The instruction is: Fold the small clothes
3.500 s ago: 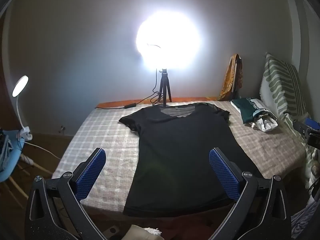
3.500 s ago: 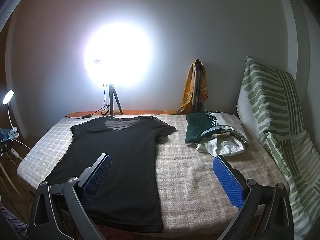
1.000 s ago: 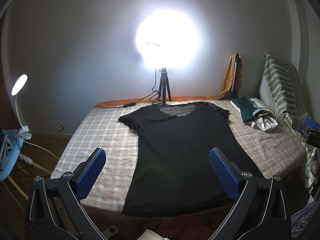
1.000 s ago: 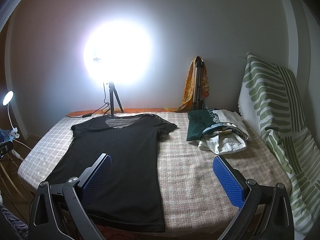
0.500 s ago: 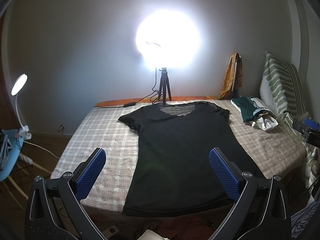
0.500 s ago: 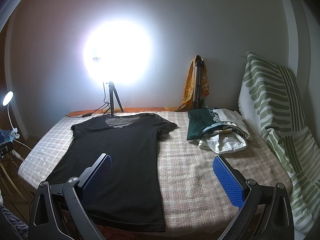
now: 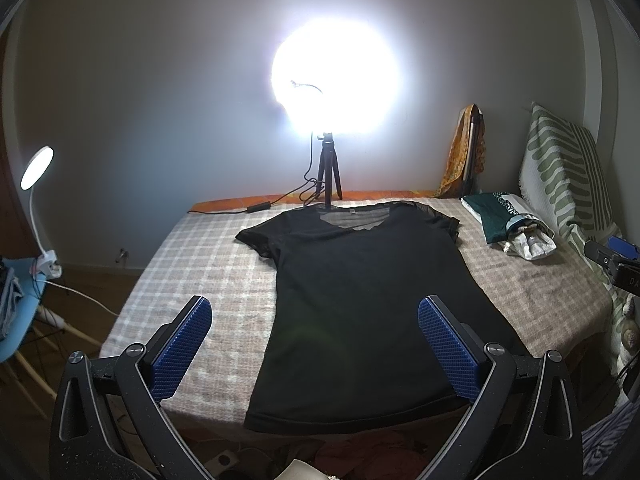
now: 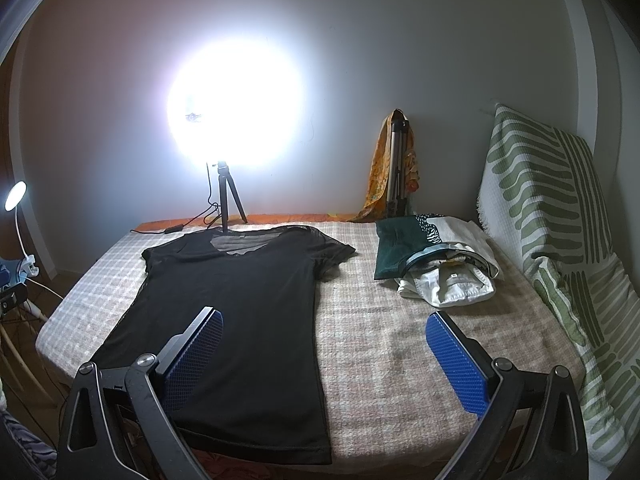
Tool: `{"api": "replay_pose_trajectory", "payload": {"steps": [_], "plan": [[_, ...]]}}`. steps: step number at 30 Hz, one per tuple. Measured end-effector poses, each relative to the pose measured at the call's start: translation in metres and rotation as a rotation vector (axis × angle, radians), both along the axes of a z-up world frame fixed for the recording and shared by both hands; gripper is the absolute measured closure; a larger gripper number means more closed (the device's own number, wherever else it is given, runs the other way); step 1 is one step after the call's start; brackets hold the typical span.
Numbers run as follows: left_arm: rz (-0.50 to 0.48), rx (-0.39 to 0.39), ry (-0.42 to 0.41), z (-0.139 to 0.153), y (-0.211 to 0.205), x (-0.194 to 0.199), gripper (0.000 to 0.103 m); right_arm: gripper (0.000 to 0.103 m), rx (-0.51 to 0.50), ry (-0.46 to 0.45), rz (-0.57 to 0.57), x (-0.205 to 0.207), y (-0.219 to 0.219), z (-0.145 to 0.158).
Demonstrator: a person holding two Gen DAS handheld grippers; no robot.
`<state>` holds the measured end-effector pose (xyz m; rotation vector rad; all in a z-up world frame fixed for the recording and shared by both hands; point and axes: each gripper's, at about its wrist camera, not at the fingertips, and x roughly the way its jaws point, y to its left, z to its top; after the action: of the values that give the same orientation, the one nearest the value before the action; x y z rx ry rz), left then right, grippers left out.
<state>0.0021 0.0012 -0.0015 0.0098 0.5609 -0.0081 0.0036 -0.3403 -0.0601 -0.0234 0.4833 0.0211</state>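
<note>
A black T-shirt lies flat on the checked bed cover, neck toward the wall and hem at the near edge. It also shows in the right wrist view. My left gripper is open and empty, held above the near edge of the bed over the shirt's lower part. My right gripper is open and empty, above the shirt's right side and the bare cover beside it. Neither touches the shirt.
A pile of folded clothes lies at the far right of the bed. A green-striped pillow leans on the right. A bright ring light on a tripod stands at the bed's far edge. A blue chair and desk lamp stand left.
Nothing has visibly changed apart from slight camera drift. Both grippers stay open above the bed and the shirt lies as before.
</note>
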Motion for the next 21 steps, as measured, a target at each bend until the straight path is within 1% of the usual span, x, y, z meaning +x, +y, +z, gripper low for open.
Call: {"api": "replay_pose_trajectory", "payload": {"steps": [10, 21], "plan": [[0.022, -0.002, 0.008, -0.007, 0.007, 0.005, 0.000, 0.000, 0.017, 0.002, 0.008, 0.004, 0.000, -0.003], [0.082, -0.066, 0.061, -0.025, 0.043, 0.024, 0.000, 0.001, 0.064, 0.017, 0.030, 0.022, -0.002, -0.015]]}}
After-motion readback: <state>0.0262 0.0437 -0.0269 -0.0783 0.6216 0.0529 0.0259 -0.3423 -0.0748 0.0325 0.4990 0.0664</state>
